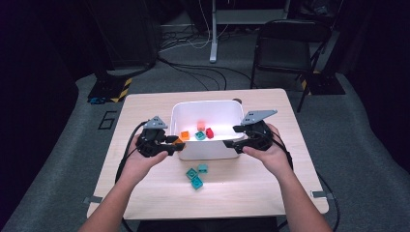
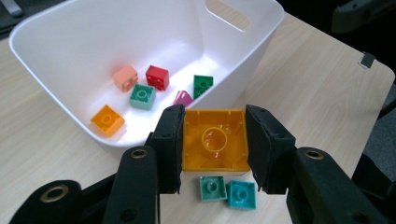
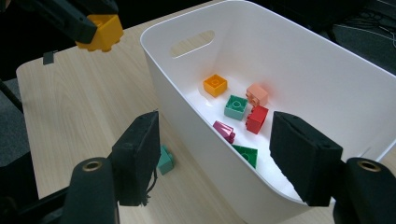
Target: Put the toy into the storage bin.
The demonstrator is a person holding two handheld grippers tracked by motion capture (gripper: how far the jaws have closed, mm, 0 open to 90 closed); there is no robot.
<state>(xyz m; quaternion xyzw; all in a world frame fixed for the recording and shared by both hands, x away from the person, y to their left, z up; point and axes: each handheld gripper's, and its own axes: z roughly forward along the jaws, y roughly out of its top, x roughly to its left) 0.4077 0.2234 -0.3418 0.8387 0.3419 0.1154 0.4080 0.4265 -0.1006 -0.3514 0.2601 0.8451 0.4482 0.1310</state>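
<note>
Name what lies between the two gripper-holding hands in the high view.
The white bin's near wall, with three teal bricks on the table just before it.

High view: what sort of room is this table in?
Probably a lab or recording studio, not a home: dark curtained surroundings, cables trailing across grey carpet, a folding chair, and a small wooden table holding a white bin of toy bricks.

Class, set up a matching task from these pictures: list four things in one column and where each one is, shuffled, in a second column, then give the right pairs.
Things
1. yellow brick
2. red brick
3. teal bricks
4. right gripper

Places or states
A. inside the white tub
B. open, holding nothing
C. on the table in front of the tub
D. clamped in the left gripper

Pairs: 1-D, 2-A, 3-C, 4-B
</note>
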